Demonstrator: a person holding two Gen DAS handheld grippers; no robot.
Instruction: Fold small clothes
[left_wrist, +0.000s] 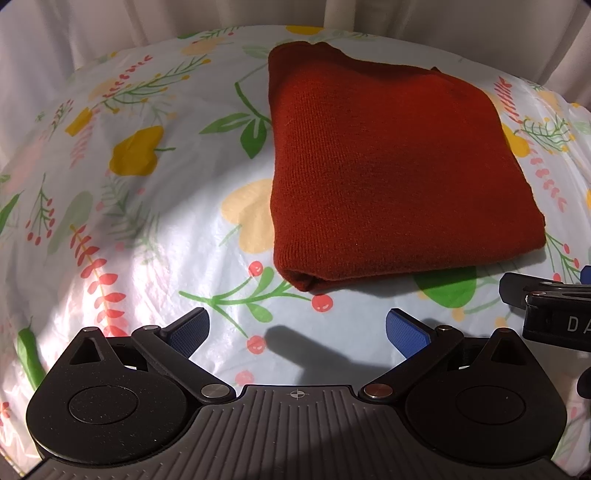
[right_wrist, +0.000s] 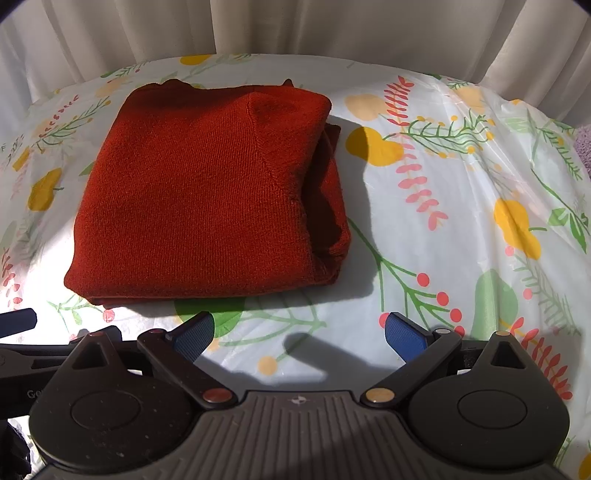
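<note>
A rust-red knitted garment (left_wrist: 388, 173) lies folded into a thick rectangle on the floral tablecloth (left_wrist: 129, 221). In the right wrist view the same garment (right_wrist: 207, 195) sits left of centre, its layered folds showing along its right edge. My left gripper (left_wrist: 297, 330) hovers just in front of the garment's near edge, open, with nothing between its blue pads. My right gripper (right_wrist: 299, 334) is likewise open and empty, in front of the garment's near right corner. Part of the right gripper (left_wrist: 546, 306) shows at the right edge of the left wrist view.
White curtains (right_wrist: 295, 29) hang behind the table's far edge. The cloth (right_wrist: 461, 203) right of the garment is bare and wrinkled. Part of the left gripper (right_wrist: 22, 339) shows at the left edge of the right wrist view. A white post (left_wrist: 340, 13) stands behind.
</note>
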